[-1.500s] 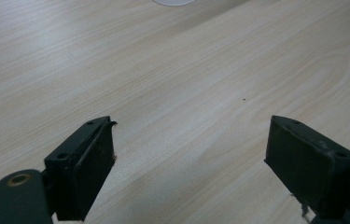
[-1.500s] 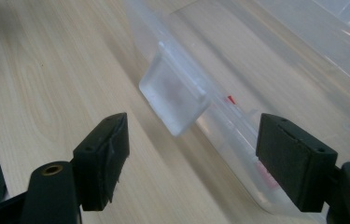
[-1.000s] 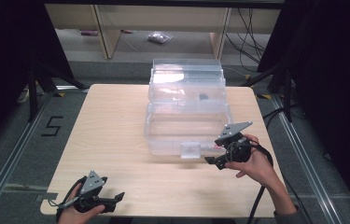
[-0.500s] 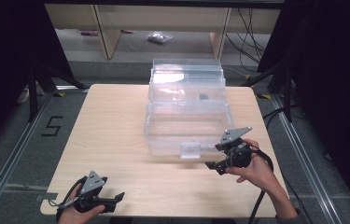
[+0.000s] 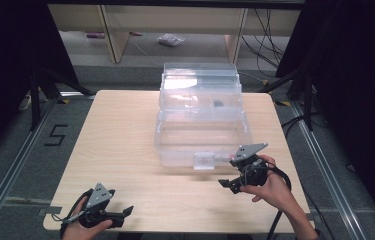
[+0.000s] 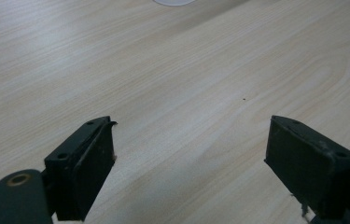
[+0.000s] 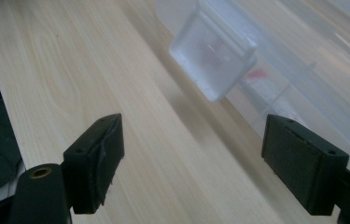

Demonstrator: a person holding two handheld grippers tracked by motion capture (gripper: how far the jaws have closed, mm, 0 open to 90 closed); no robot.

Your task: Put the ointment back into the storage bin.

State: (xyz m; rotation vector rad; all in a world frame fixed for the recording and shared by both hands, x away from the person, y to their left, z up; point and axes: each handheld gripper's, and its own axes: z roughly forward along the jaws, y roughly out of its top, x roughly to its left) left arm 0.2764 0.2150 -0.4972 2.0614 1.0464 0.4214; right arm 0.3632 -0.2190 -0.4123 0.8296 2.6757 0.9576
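Observation:
A clear plastic storage box stands on the far half of the wooden table, lid down, with a frosted front latch. My right gripper hovers just right of that latch, held in a hand, jaws wide apart and empty. Its own view shows the latch ahead between the black fingers, with the box wall at right. My left gripper rests at the table's near left edge, open with nothing between its fingers, over bare wood.
A small dark item lies inside the box. Shelving legs and a crumpled bag sit on the floor beyond the table. Cables run along the right side. A floor marker "5" lies left.
My right gripper has drawn back toward the near edge, away from the box front. The left gripper has barely shifted.

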